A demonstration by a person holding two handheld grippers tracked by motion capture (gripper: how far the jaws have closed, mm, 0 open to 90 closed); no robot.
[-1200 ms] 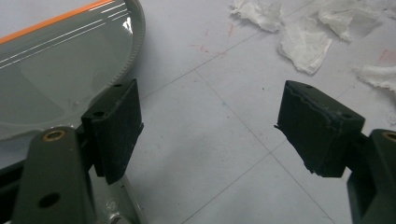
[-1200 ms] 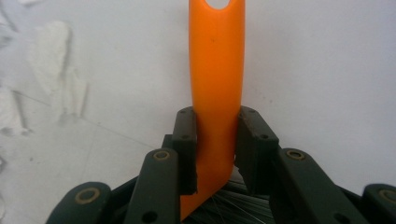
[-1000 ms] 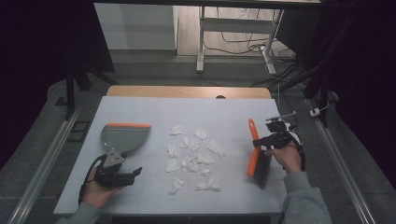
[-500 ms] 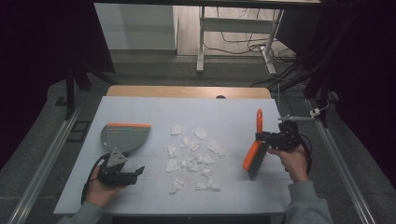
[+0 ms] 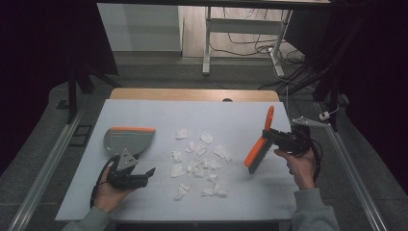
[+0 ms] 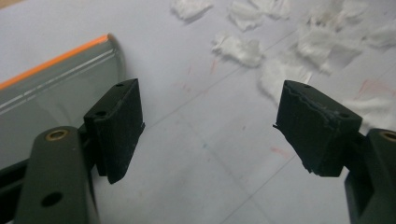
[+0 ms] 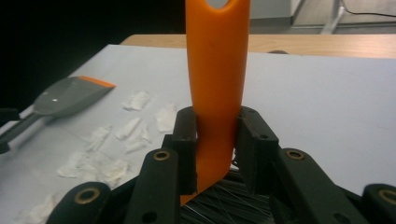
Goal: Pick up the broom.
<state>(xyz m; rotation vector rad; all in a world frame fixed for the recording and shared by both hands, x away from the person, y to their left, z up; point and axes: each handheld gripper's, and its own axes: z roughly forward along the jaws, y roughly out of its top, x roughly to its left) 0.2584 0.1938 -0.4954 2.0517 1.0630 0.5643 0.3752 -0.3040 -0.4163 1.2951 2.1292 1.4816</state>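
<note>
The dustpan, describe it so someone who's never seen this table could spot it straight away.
Start at the pale table and go to its left side, left of the scattered white paper scraps. There a flat grey dustpan lies just beyond the left gripper, whose jaws stand open. Its orange strip along the far edge sets it apart; the brush is held up at the right.

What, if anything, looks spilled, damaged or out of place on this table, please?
Torn white paper scraps lie scattered across the middle of the table, between the dustpan and the brush. The left gripper has a chipped, ragged pad edge.
</note>
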